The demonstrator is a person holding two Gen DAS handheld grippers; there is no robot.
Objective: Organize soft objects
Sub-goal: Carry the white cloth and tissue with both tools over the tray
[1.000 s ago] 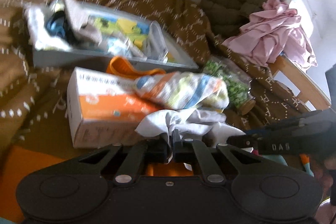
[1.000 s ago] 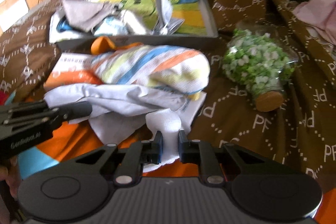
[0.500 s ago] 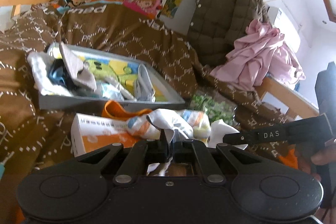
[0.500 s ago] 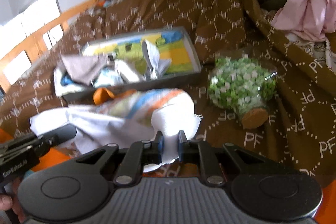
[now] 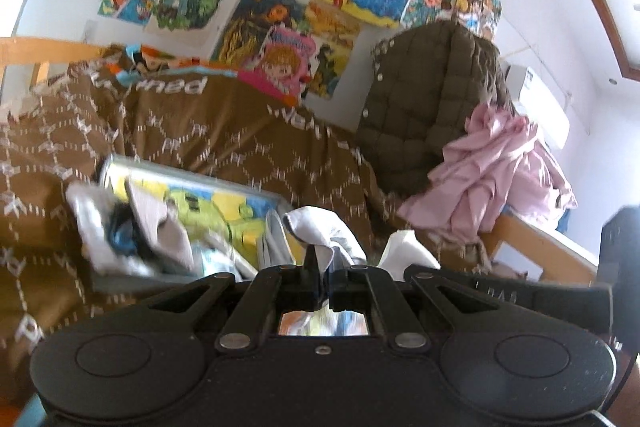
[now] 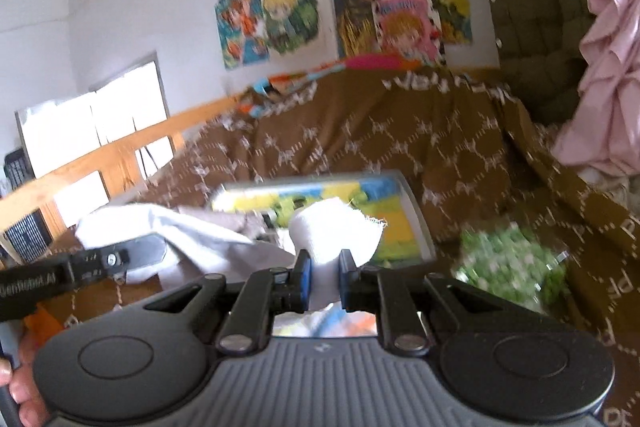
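A white cloth (image 5: 320, 227) is pinched at one end by my left gripper (image 5: 323, 285), which is shut on it and holds it raised above the bed. My right gripper (image 6: 323, 279) is shut on the other end of the same cloth (image 6: 334, 233), which bulges up between its fingers. The cloth spans leftward in the right wrist view (image 6: 180, 231) to the left gripper (image 6: 120, 259). A striped soft bundle (image 6: 332, 327) lies below, mostly hidden by the gripper body.
A grey tray (image 5: 112, 167) with cloths and a colourful picture sits on the brown bedspread (image 5: 240, 147). A bag of green bits (image 6: 512, 267) lies right of it. A pink garment (image 5: 492, 167) and an olive quilted jacket (image 5: 432, 99) hang on the wooden rail.
Both grippers have lifted the white cloth up off the box and the striped bundle. The views have tilted up toward the wall posters.
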